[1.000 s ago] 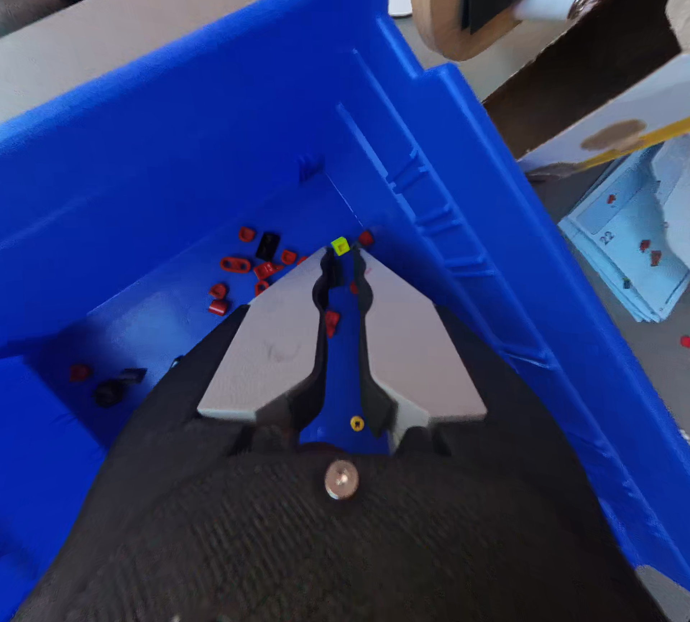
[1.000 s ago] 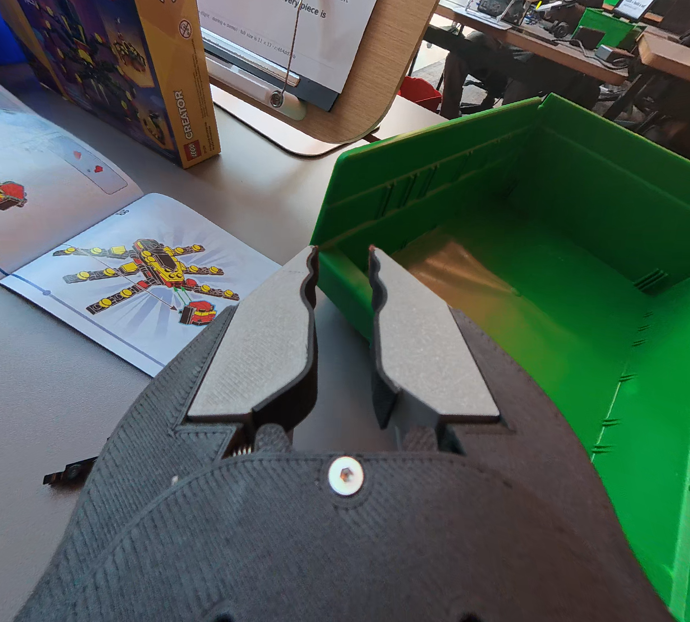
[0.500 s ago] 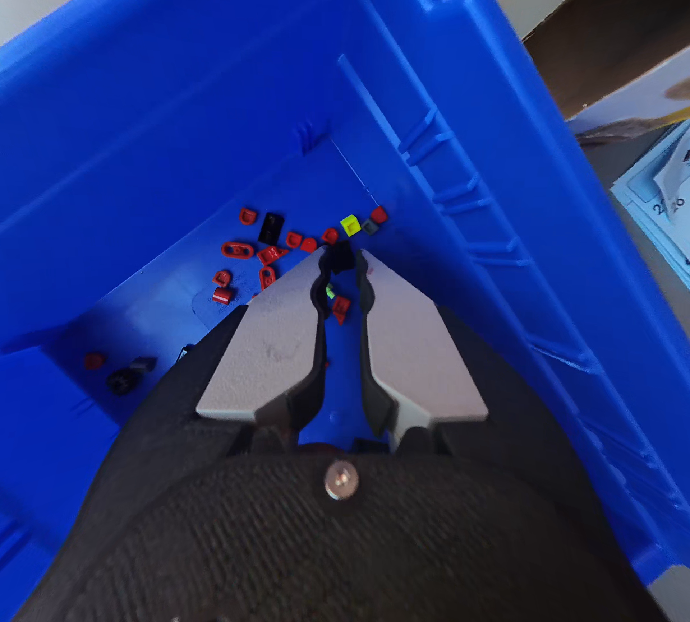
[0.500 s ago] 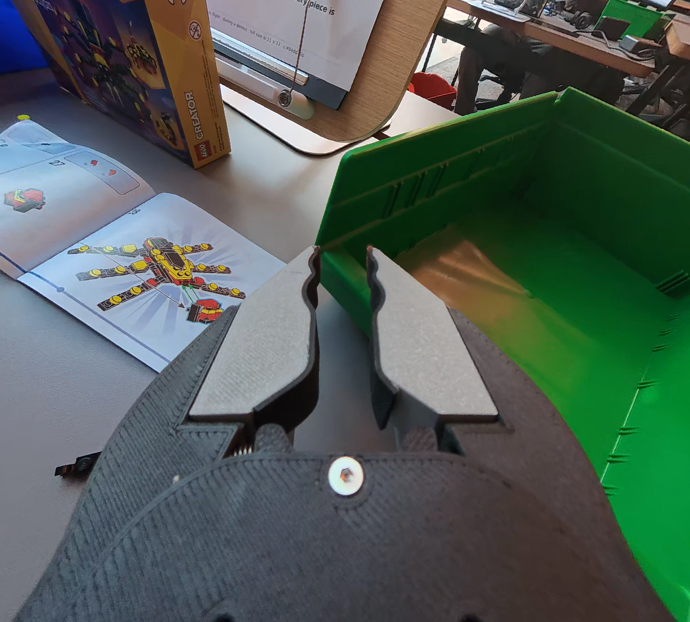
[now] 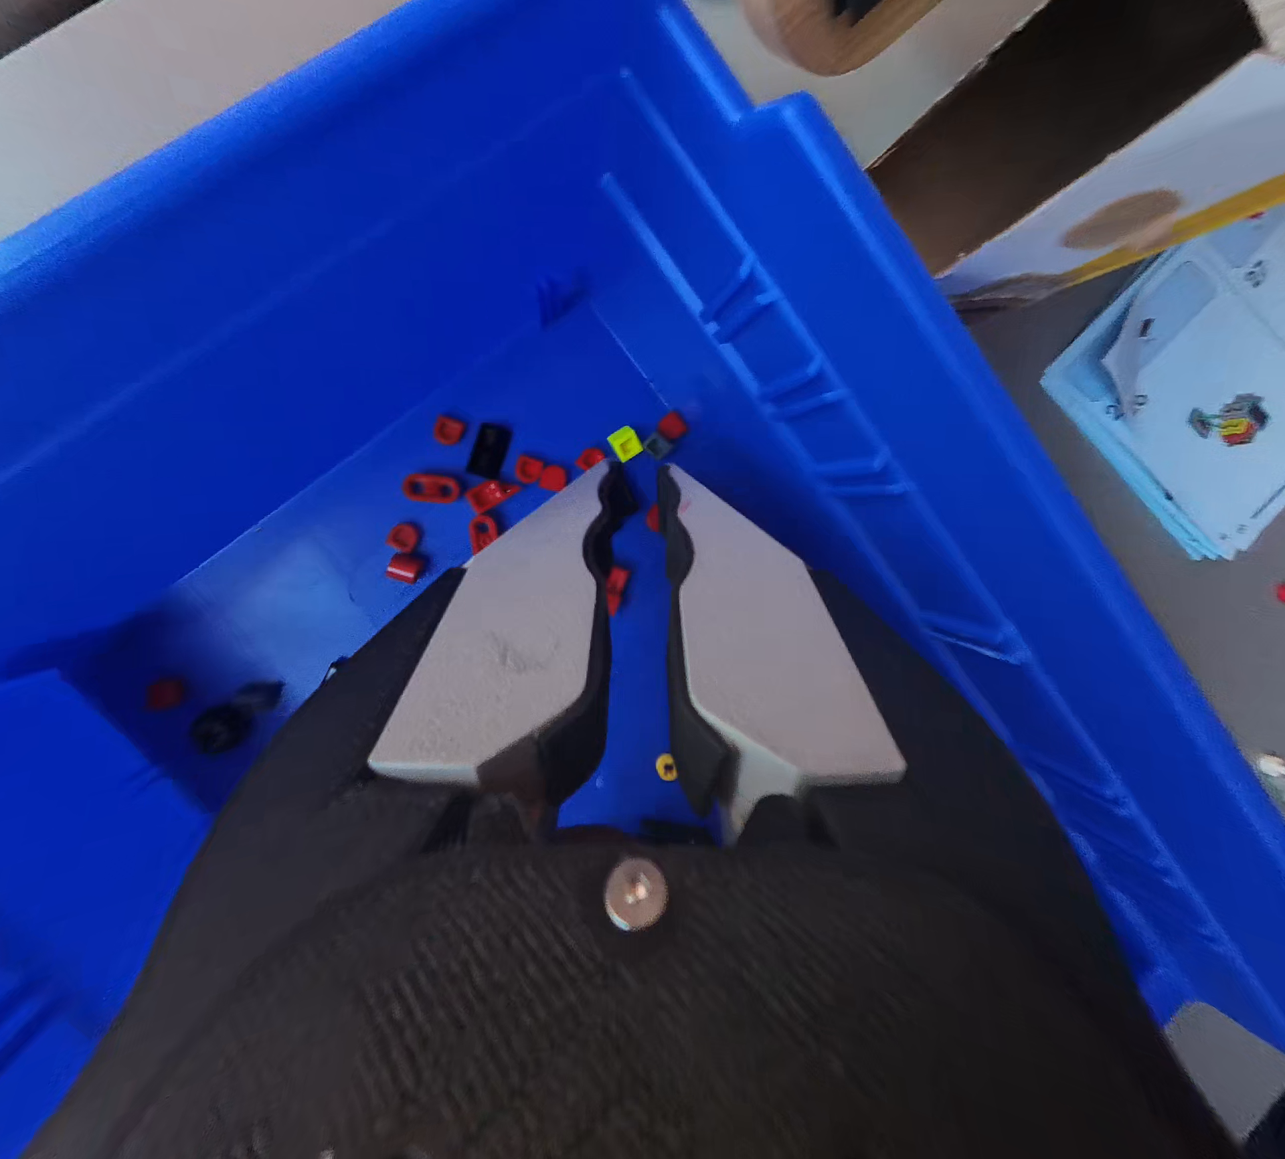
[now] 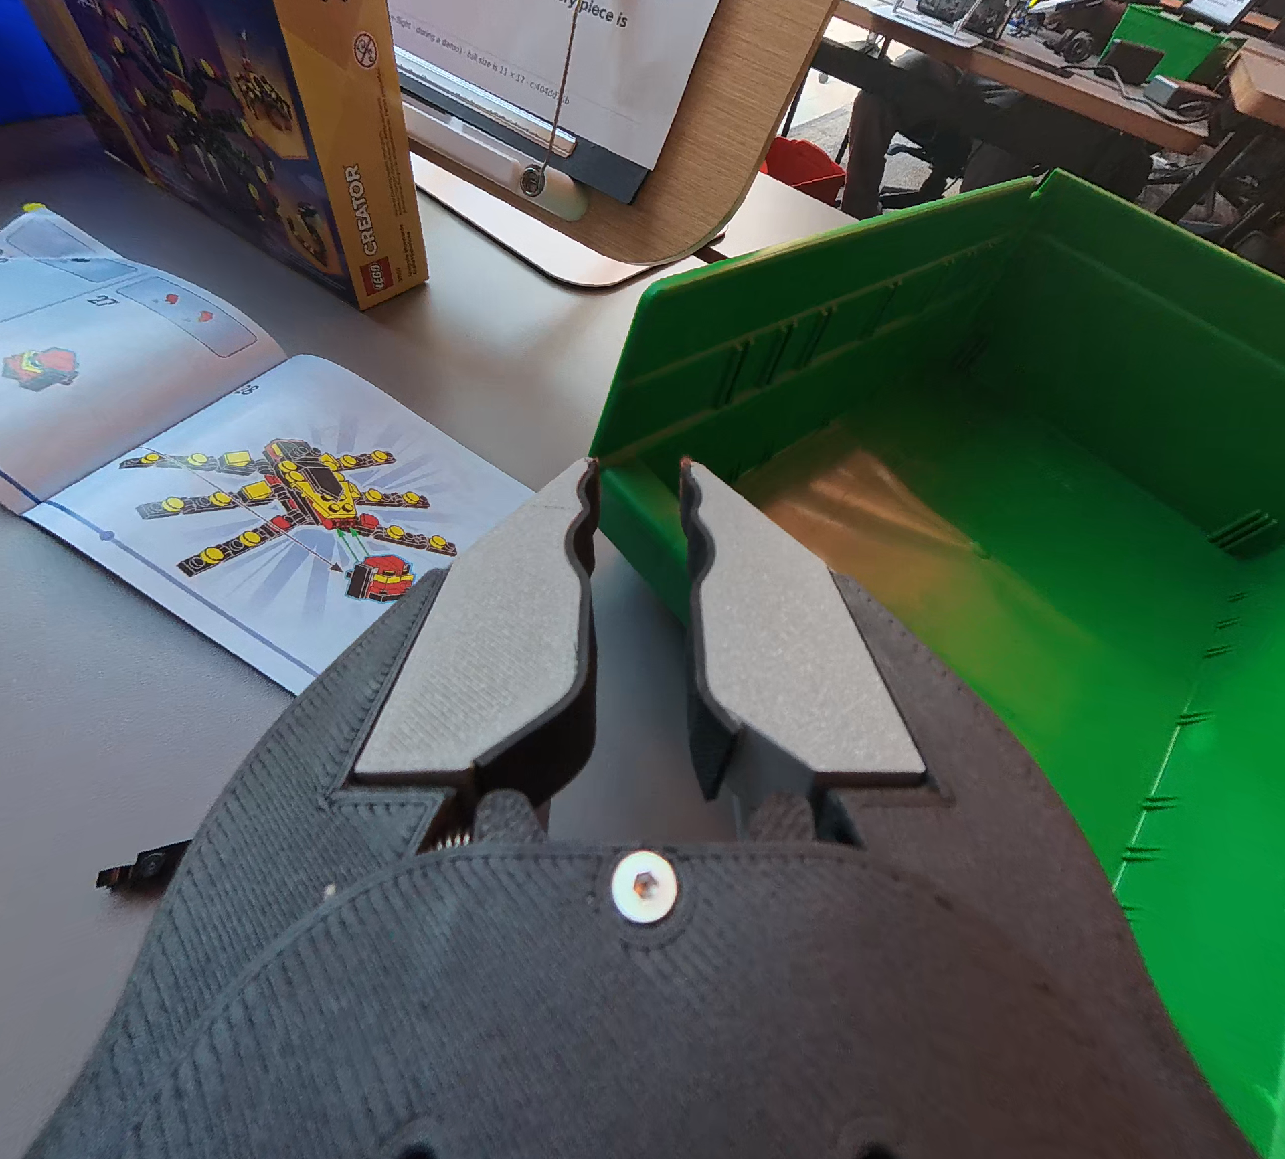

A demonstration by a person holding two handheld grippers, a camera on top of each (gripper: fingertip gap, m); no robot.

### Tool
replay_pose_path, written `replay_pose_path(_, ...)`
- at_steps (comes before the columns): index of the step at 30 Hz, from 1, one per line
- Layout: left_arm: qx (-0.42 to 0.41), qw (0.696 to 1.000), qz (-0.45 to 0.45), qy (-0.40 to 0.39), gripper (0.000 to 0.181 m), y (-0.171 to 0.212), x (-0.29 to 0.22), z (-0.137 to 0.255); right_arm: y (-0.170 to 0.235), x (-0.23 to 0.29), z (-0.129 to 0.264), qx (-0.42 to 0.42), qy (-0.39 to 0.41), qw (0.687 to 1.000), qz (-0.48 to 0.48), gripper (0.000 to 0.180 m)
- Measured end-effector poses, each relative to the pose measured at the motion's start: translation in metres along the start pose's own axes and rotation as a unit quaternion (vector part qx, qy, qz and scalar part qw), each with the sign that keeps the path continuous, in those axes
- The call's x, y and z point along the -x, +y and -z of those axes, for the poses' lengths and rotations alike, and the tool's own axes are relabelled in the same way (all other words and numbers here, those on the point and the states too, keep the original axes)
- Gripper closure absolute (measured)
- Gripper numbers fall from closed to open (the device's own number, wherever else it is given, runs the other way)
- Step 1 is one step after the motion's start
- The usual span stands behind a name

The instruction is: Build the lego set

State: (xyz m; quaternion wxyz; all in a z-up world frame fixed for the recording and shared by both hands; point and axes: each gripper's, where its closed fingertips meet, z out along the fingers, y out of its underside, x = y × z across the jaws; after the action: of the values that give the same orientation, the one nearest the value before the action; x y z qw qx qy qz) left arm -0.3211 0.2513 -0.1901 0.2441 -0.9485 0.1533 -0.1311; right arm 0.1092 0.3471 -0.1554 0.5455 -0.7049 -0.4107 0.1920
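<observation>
My left gripper (image 5: pixel 638 468) is inside the blue bin (image 5: pixel 348 291), near its right wall. Its jaws are almost shut on a small black piece (image 5: pixel 624 495) that sits against the left fingertip. On the bin floor just beyond the tips lie a yellow-green piece (image 5: pixel 624 444), a grey piece (image 5: pixel 657 446), a flat black piece (image 5: pixel 490 448) and several red pieces (image 5: pixel 431 489). A yellow round piece (image 5: pixel 665 766) lies under the jaws. My right gripper (image 6: pixel 638 465) is open and holds nothing, above the table at the near corner of the green bin (image 6: pixel 973 361).
The open instruction booklet (image 6: pixel 278 500) lies left of the right gripper, and it also shows in the left wrist view (image 5: pixel 1182 416). The lego box (image 6: pixel 278 83) and a wooden sign stand (image 6: pixel 730 117) stand behind. A small black part (image 6: pixel 142 865) lies on the table. A person (image 6: pixel 939 131) sits at a far desk. Left tips to right tips: about 45 cm.
My left gripper dipped deeper into the blue bin, then drew back up; the black piece stayed at its tips. My right gripper drifted only slightly and stayed open.
</observation>
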Motion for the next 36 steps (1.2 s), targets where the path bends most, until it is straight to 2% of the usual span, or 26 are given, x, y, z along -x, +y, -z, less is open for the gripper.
replay_pose_path(2,0.019,1.0,-0.006,-0.024,0.173,0.006,0.007,-0.005,0.0,0.0,0.0,0.0,0.0,1.0,0.0,0.16)
replay_pose_path(9,0.036,0.999,-0.001,-0.039,0.169,0.013,0.012,-0.012,0.0,0.001,0.0,0.001,-0.002,1.0,0.001,0.16)
replay_pose_path(22,0.04,0.998,-0.014,-0.04,0.16,0.014,0.006,-0.013,0.0,0.001,0.0,0.0,-0.001,1.0,0.003,0.161)
replay_pose_path(36,0.046,0.998,-0.02,-0.034,0.171,0.014,0.002,-0.011,0.0,0.002,-0.001,0.002,-0.003,1.0,0.003,0.162)
